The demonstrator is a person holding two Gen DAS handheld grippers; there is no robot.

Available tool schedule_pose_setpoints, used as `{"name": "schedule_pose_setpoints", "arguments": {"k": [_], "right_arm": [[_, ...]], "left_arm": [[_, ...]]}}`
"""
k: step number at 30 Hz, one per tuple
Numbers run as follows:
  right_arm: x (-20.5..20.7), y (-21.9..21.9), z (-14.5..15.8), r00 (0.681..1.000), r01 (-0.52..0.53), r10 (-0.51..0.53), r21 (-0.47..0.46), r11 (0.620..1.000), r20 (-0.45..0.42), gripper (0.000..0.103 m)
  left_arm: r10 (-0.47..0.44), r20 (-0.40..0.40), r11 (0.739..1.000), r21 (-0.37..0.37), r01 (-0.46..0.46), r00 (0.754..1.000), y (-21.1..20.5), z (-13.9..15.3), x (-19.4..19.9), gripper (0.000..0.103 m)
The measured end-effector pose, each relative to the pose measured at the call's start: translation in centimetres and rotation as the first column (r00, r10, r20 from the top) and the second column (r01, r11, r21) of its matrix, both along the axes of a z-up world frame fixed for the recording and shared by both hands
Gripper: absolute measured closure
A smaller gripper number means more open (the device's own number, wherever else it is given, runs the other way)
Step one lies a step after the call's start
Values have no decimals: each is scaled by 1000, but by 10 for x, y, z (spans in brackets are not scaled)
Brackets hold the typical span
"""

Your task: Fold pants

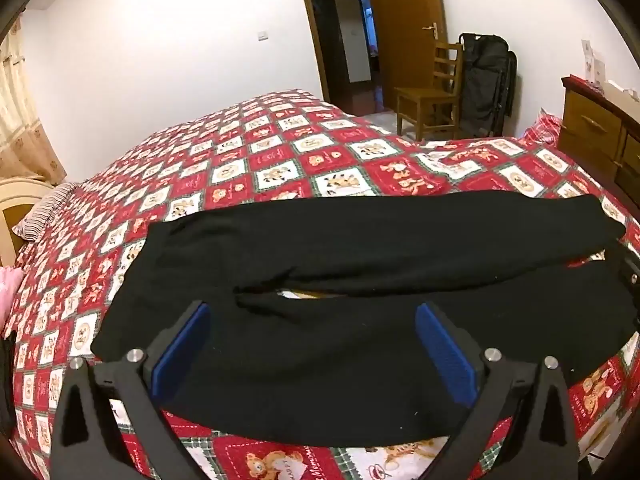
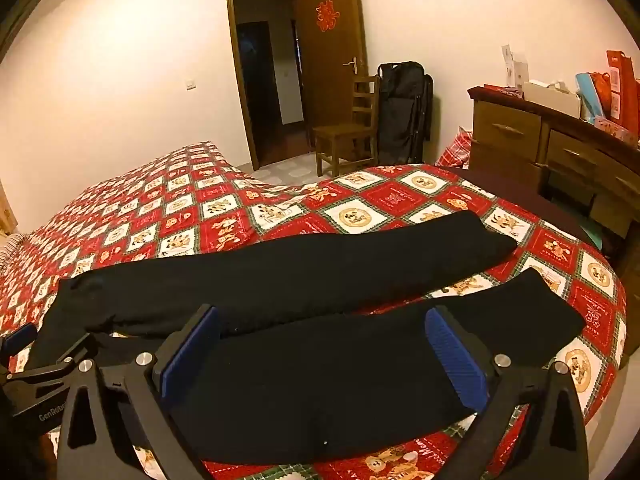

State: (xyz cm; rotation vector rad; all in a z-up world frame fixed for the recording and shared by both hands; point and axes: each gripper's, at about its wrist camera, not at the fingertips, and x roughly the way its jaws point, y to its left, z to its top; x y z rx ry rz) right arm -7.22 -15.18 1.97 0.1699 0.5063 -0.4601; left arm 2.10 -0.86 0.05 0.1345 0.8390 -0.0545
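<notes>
Black pants (image 1: 360, 240) lie flat across a bed with a red patchwork quilt (image 1: 280, 160), waist to the left and both legs running right. My left gripper (image 1: 314, 320) hovers open over the near leg close to the crotch, its blue pads (image 1: 184, 344) wide apart with nothing between them. In the right wrist view the pants (image 2: 280, 272) show both legs, their cuffs slightly apart. My right gripper (image 2: 323, 320) is open above the near leg, holding nothing. The left gripper (image 2: 24, 344) shows at that view's left edge, and the right gripper (image 1: 628, 272) at the other view's right edge.
A wooden chair (image 2: 346, 136) and a black folded bag (image 2: 404, 112) stand by the open door (image 2: 328, 52). A wooden dresser (image 2: 552, 148) with boxes and bags on top is at the right of the bed. A striped pillow (image 1: 44, 212) lies at the far left.
</notes>
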Motion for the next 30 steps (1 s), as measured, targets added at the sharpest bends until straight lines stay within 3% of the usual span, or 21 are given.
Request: {"name": "schedule_pose_setpoints", "arguments": {"k": [2, 8, 30], "right_arm": [[4, -6, 0, 1000, -1, 1, 2, 1000, -3, 1], [23, -41, -6, 1000, 0, 0, 11, 1000, -7, 1], [26, -43, -12, 1000, 2, -1, 31, 1000, -19, 1]], "left_arm": [[-76, 86, 997, 34, 73, 993, 11, 1, -19, 0], [-80, 84, 996, 47, 76, 993, 8, 3, -21, 0], [-83, 76, 996, 48, 80, 994, 3, -2, -25, 0]]}}
